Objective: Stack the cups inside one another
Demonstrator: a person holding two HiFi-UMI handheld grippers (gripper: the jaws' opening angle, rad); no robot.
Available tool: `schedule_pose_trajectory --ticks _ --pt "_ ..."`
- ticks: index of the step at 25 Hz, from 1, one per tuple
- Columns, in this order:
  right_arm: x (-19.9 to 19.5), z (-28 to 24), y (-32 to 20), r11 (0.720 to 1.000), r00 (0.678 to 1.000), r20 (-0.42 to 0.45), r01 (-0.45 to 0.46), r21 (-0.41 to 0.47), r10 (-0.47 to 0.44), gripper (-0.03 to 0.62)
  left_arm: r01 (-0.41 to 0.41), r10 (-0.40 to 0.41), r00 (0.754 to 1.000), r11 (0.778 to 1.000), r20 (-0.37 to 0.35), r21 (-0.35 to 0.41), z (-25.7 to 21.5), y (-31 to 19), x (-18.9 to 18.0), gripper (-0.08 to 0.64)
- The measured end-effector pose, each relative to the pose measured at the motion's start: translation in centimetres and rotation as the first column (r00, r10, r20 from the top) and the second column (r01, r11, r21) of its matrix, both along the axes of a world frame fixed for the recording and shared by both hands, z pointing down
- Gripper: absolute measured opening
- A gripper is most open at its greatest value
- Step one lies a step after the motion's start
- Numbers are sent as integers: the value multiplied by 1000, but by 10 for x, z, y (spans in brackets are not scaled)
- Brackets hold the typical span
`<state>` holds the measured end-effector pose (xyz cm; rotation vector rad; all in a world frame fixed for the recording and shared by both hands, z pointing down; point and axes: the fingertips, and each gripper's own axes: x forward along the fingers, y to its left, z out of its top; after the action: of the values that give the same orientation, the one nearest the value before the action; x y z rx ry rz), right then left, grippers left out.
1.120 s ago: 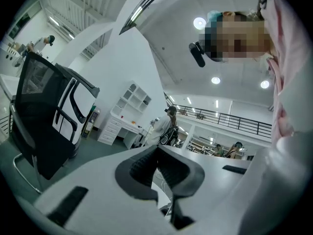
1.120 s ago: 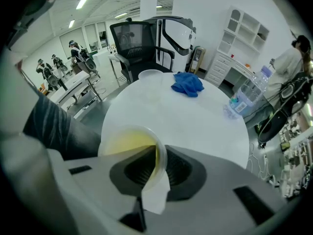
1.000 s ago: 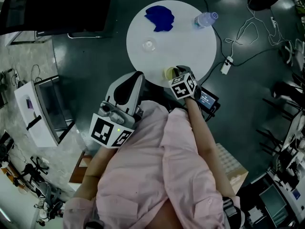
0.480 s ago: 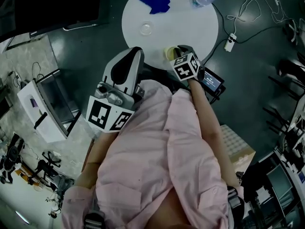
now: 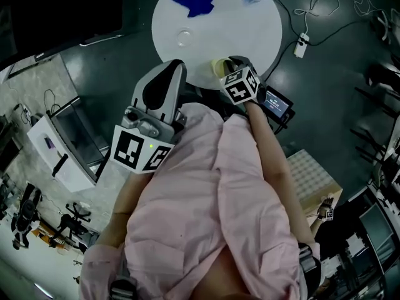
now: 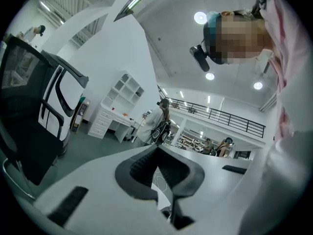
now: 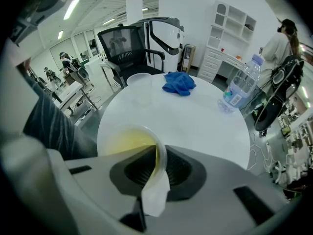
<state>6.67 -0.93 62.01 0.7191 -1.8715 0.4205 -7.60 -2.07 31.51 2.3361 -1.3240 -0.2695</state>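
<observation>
Right gripper: its 2 jaws are clamped on the wall of the yellow cup at the near edge of the table. Left gripper: jaws together, empty, off the table's near left. Clear cup: far left.

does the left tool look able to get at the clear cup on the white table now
Probably yes: the clear plastic cup stands alone on the round white table, with bare tabletop between it and the empty, shut left tool. The right tool, gripping the yellowish cup, sits off to one side.
</observation>
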Motion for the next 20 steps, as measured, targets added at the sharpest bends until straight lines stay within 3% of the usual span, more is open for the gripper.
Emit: schedule_pose_trajectory --ticks 11,20 --pt "-4 -1 -3 1000 1000 -13 -9 -22 9 58 20 -20 1000 1000 -13 0 0 -5 -13 9" --pt "-9 -14 -7 999 998 32 -47 -11 48 46 34 -33 999 999 -16 1 -1 -5 -20 9"
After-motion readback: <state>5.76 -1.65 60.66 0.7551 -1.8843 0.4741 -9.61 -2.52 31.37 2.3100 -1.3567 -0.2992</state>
